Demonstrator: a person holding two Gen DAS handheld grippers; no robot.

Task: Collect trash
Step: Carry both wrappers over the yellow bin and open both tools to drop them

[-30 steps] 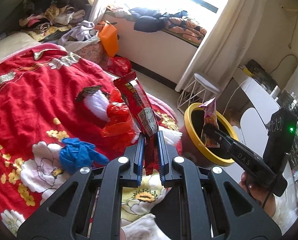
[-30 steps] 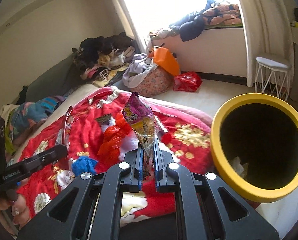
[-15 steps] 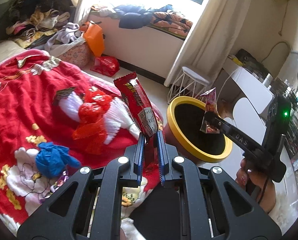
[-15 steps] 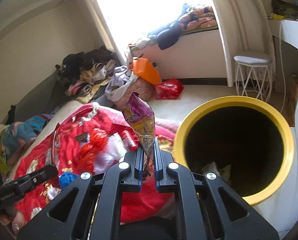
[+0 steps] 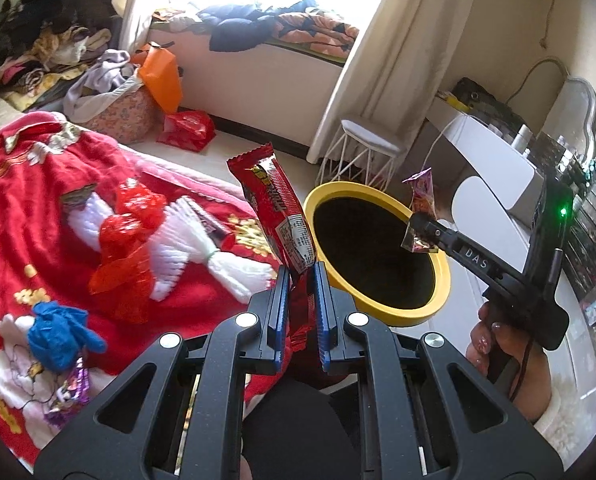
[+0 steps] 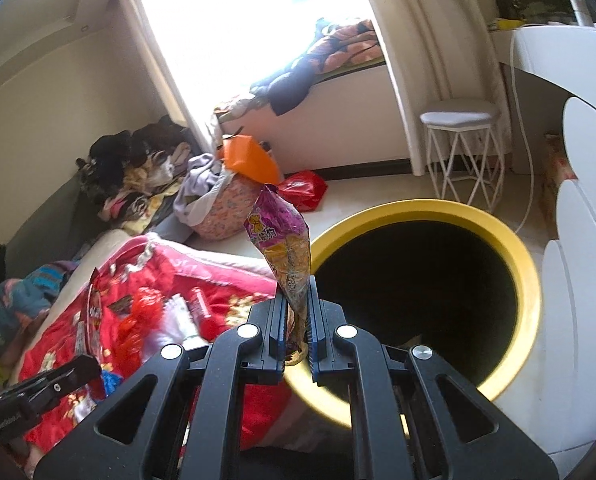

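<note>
My left gripper [image 5: 298,280] is shut on a red snack wrapper [image 5: 276,216] that stands upright, just left of the yellow-rimmed bin [image 5: 438,304]. My right gripper [image 6: 297,292] is shut on a purple snack wrapper [image 6: 284,240] at the bin's near rim [image 6: 530,280]. In the left wrist view the right gripper [image 5: 418,226] holds the purple wrapper [image 5: 422,200] over the bin's far right rim. On the red blanket [image 5: 18,200] lie a red plastic bag [image 5: 126,240], a blue glove [image 5: 58,334] and a small purple wrapper [image 5: 72,386].
A white wire stool [image 5: 368,148] stands behind the bin. A red bag [image 5: 188,130] lies on the floor. A laundry basket with an orange bag [image 5: 160,76] sits by the window ledge. White furniture [image 6: 586,280] stands right of the bin.
Both grippers have moved toward the bin with their wrappers. The bin looms larger in the right wrist view, and the purple wrapper has shifted to the bin's right rim.
</note>
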